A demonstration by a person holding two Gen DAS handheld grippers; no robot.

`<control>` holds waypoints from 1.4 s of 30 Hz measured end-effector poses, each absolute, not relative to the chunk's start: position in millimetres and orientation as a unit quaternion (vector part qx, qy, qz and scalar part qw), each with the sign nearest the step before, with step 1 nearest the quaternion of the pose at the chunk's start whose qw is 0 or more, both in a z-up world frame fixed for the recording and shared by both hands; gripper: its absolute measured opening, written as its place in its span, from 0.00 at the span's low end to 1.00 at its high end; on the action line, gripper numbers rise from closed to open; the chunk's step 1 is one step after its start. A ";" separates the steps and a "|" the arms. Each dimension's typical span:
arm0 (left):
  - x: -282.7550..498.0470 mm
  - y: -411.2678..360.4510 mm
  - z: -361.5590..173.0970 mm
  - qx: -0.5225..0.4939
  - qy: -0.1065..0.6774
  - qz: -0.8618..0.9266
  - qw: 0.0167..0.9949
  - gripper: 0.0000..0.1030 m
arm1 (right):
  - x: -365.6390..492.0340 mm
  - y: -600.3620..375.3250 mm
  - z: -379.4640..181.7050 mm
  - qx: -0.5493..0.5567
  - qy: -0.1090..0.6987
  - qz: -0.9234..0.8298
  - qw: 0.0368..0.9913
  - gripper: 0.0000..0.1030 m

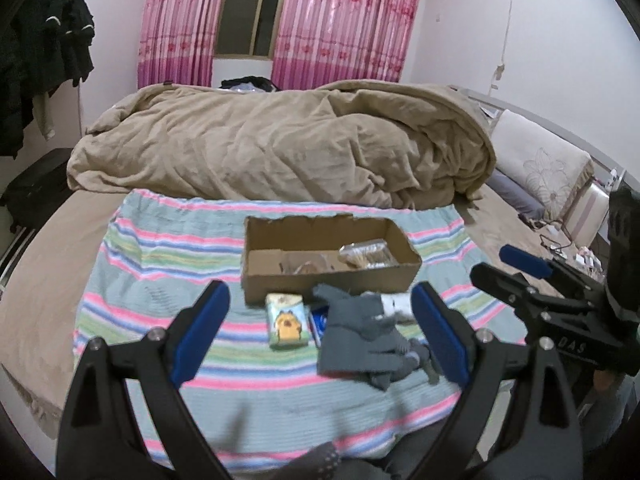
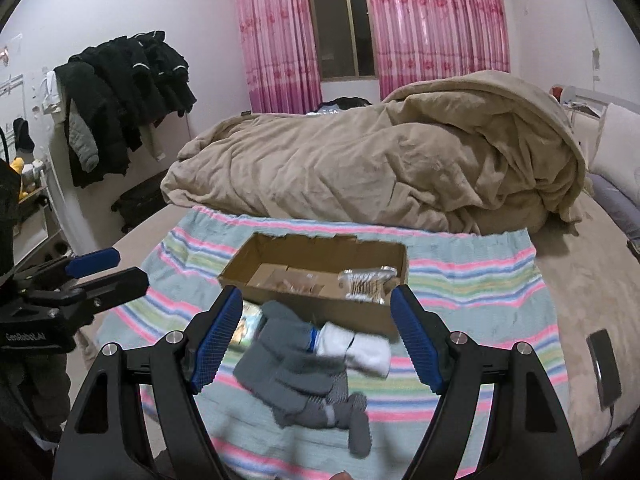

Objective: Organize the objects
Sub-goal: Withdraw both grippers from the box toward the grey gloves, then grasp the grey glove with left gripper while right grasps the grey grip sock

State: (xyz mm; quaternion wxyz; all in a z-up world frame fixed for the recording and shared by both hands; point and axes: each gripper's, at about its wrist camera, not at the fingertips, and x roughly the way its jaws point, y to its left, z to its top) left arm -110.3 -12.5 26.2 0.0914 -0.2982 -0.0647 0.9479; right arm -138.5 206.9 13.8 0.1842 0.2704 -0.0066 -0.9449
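Left wrist view: left gripper (image 1: 320, 334) spread wide, empty, above tissue pack (image 1: 288, 321) and grey gloves (image 1: 360, 340), near side of cardboard box (image 1: 320, 284).
Right wrist view: right gripper (image 2: 316, 342) agape, framing gloves, likely next pick.

Bedroom: pink curtains (image 2: 436, 24) flank dark window (image 2: 344, 20) at 12 o'clock; tan duvet (image 1: 280, 148) on bed; dark coats (image 2: 124, 92) at 9 o'clock.
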 end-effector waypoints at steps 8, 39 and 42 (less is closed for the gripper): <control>-91.2 -17.2 15.2 -0.302 -0.081 0.945 0.098 0.90 | -117.3 210.7 1.1 0.279 -0.007 -0.943 0.179 0.77; -154.1 27.9 -107.6 -0.417 -0.032 0.895 0.157 0.79 | -162.3 221.9 -128.8 0.393 0.012 -0.899 0.194 0.77; -168.8 33.5 -118.7 -0.427 -0.026 0.888 0.166 0.69 | -171.4 224.8 -137.6 0.403 -0.008 -0.892 0.206 0.77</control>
